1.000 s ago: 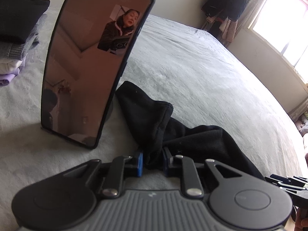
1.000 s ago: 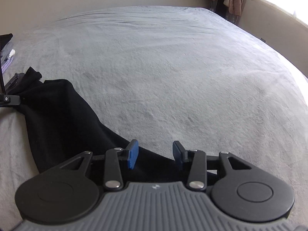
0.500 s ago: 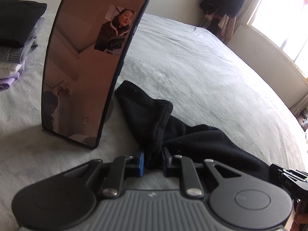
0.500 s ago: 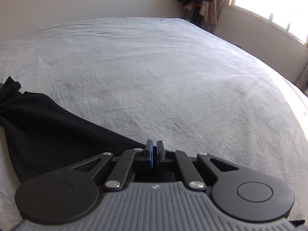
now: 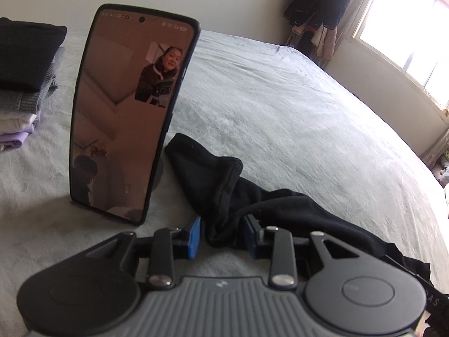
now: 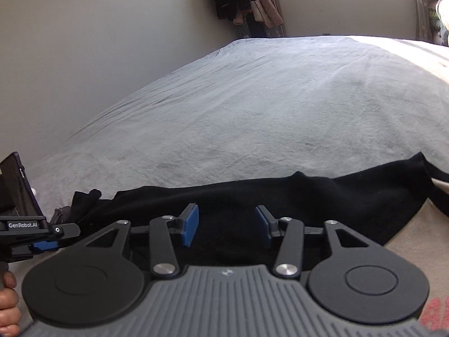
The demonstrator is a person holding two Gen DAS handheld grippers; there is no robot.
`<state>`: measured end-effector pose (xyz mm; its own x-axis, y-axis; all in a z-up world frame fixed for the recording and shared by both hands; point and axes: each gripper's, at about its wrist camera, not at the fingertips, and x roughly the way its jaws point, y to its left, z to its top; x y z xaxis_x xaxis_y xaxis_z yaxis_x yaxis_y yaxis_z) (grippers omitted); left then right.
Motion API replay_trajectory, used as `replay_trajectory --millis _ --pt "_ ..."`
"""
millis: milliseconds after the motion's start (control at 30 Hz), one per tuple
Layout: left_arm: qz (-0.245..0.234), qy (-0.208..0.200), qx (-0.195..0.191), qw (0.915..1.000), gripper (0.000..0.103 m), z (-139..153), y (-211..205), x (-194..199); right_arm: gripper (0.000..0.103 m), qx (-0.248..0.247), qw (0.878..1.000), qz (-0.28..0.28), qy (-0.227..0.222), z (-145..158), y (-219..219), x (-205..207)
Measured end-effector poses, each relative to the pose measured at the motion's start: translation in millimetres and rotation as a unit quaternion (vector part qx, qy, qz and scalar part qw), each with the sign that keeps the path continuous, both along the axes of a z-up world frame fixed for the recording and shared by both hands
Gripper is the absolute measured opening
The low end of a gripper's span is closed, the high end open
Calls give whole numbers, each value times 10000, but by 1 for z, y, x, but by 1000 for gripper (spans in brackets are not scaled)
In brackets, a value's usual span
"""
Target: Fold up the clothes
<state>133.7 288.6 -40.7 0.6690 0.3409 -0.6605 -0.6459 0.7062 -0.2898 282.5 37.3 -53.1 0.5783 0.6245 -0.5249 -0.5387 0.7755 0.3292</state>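
In the left wrist view my left tool (image 5: 221,236) sits at the bottom centre of the frame with its blue pads parted, and a bunched end of the black garment (image 5: 216,185) lies between them; the pads stand just beside the cloth and I cannot tell whether they touch it. The garment trails from there toward the lower right across the grey bed (image 5: 280,112). A phone (image 5: 126,112) stands upright left of centre, just beside the garment's folded cuff, its screen facing me. At the left edge a stack of folded clothes (image 5: 25,78) rests on the bed, black on top, then grey, white and lilac below. In the right wrist view my right tool (image 6: 226,229) is at the bottom centre, pads spread wide with nothing clamped, hovering over the black garment (image 6: 308,199), which stretches as a dark band across the lower half of the frame. My left tool (image 6: 42,234) shows at the lower left edge, a hand (image 6: 7,303) beneath it.
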Motion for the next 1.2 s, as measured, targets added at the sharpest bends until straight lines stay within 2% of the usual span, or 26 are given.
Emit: replay_trajectory --millis 133,267,400,567,667,867,1000,1033,1067,1100,1133,1200 --pt "-109 -111 571 9982 34 9 -12 -4 49 650 9974 21 294 -7 -8 -16" --pt "-111 41 1149 9933 34 7 -15 8 49 1172 9915 66 558 -20 -15 -17" --pt "-109 199 1721 9848 34 6 -17 21 49 1347 9896 129 486 -15 -23 -18" --pt "-26 473 2359 9706 34 3 -18 39 49 1811 9804 -150 763 -17 -43 -9" --pt "106 938 2432 9654 34 3 -16 62 49 2084 9738 -181 887 -16 -48 -7" --pt "-109 864 2223 9711 34 17 -19 81 49 2269 9696 -198 892 -13 -53 -10" --pt "-167 1391 2269 9638 35 8 -17 92 49 2463 9643 -231 945 -13 -60 -10" --pt "-180 1525 2281 9615 29 6 -17 94 49 2509 9630 -237 957 -13 -61 -9" --pt "-194 1660 2292 9589 16 3 -16 97 49 2544 9620 -242 966 -13 -62 -7" --pt "-207 1794 2303 9562 8 1 -16 99 49 2560 9615 -251 969 -14 -62 -5" --pt "-221 1928 2313 9533 6 -1 -15 102 49 2567 9612 -259 971 -14 -62 -5" --pt "-129 1719 2401 9553 6 8 -13 95 49 2576 9609 -267 979 -14 -62 -5"
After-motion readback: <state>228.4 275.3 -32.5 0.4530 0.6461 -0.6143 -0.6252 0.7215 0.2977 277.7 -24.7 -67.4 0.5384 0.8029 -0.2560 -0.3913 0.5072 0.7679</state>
